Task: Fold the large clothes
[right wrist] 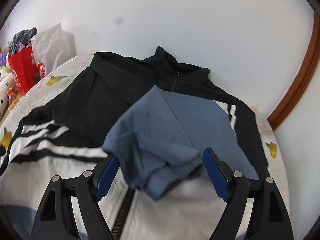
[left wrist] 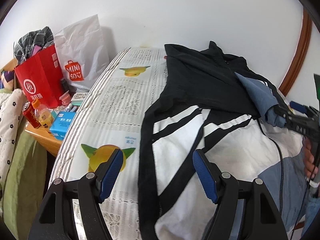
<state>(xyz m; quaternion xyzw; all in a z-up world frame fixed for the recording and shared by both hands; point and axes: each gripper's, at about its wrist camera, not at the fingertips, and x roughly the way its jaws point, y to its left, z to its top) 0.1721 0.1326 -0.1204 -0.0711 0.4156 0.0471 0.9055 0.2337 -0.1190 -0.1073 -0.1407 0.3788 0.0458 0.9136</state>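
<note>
A black, white and blue-grey jacket (left wrist: 200, 84) lies spread on the bed, collar toward the wall; it also shows in the right wrist view (right wrist: 112, 100). My left gripper (left wrist: 158, 160) is open and empty above the folded-in left sleeve with white stripes (left wrist: 176, 120). My right gripper (right wrist: 160, 164) is open, its jaws wide on either side of the blue-grey sleeve cuff (right wrist: 176, 172), which lies folded over the jacket's chest. In the left wrist view the right gripper (left wrist: 280, 111) sits at the sleeve end.
The bed has a newspaper-print sheet with yellow fruit (left wrist: 112, 104). At the left a side table (left wrist: 46, 140) carries a red bag (left wrist: 40, 80), a white Miniso bag (left wrist: 80, 56), bottles and boxes. White wall behind, wooden trim (right wrist: 300, 84) at the right.
</note>
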